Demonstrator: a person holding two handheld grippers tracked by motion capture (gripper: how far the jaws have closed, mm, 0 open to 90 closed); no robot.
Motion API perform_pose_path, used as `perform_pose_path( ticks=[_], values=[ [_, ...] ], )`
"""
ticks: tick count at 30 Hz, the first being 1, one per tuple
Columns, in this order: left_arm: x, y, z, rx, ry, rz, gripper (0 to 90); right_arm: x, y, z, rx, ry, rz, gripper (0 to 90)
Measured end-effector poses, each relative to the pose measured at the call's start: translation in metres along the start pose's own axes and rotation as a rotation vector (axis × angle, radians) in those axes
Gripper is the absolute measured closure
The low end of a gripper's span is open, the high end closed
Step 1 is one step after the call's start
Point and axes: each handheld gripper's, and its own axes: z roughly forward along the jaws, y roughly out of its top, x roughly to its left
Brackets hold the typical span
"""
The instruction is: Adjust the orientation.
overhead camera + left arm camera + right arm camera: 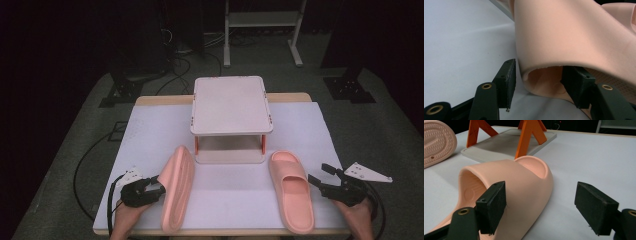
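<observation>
Two pink slippers lie on the white table [230, 200]. The left slipper [177, 187] stands tilted on its side, and its dotted sole [436, 142] faces the right gripper view. My left gripper [159, 186] is at its left side. In the left gripper view the gripper [540, 66] is open, one jaw outside the strap [574, 32] and the other inside the cavity. The right slipper [291, 190] lies flat, sole down. My right gripper [318, 173] is open just right of it, its jaws [540, 187] wide apart beside the strap [524, 180].
A small rack with a white top [231, 105], orange legs [529, 135] and a pale base plate [506, 142] stands behind the slippers at mid table. Cables and stand feet lie on the dark floor beyond. The table's front edge runs close under both hands.
</observation>
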Motion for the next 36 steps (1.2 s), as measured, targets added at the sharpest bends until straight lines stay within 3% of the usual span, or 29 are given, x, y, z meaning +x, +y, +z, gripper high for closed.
perform_pose_path(
  ticks=[36],
  values=[
    [-0.023,0.022,0.013,-0.066,-0.056,0.054,46.3,-0.006,-0.002,-0.009,-0.013,-0.016,0.015,24.7]
  ],
)
